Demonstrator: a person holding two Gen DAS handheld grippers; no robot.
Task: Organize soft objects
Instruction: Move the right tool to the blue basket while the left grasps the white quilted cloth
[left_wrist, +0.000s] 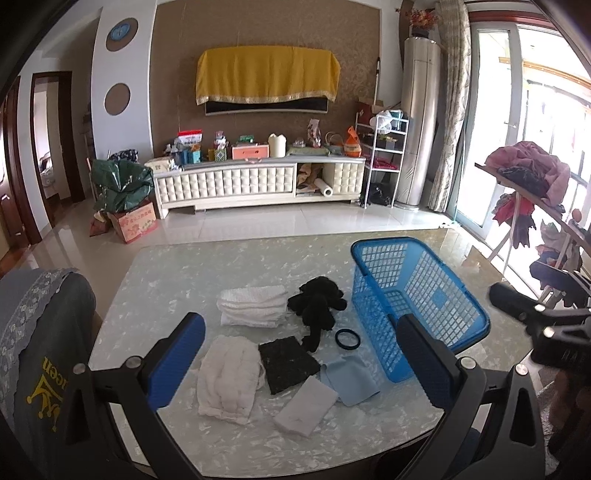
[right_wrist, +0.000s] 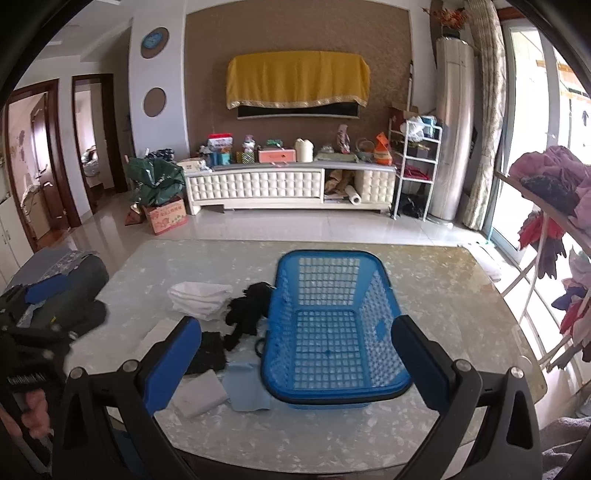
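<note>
Nearest, left gripper (left_wrist: 301, 373), black frame with blue pads: jaws spread wide, empty, held above the table's near edge. Right gripper (right_wrist: 297, 363), same make: jaws likewise wide apart, empty, facing the basket. Marbled glass-topped table (left_wrist: 177, 273): bears all the task's items. Near row, left to right: crumpled white fleecy cloth (left_wrist: 229, 380); flat white rectangular pad (left_wrist: 306, 408); pale blue thin wiping cloth (left_wrist: 347, 380); black coarse square scouring pad (left_wrist: 286, 362), overlapping the white cloth's edge. Dark blue rubber ring (left_wrist: 347, 338), just beside the basket. Farther: black plush soft toy (left_wrist: 317, 306); folded white waffle-weave towel (left_wrist: 253, 304), touching the toy. Blue perforated plastic laundry basket (right_wrist: 332, 325), to the right of the cluster: nothing inside, so by my reckoning the sorting has not begun and every soft piece remains to be moved. Grey chair cover with lace trim (left_wrist: 40, 354), at the table's left: yellow crown emblem and letters, partly hidden, ending "een". Beyond, cardboard box (left_wrist: 135, 221) on the floor: printed characters, too small to read. Far wall: yellow fringed dust cloth (left_wrist: 267, 75) over a screen.
</note>
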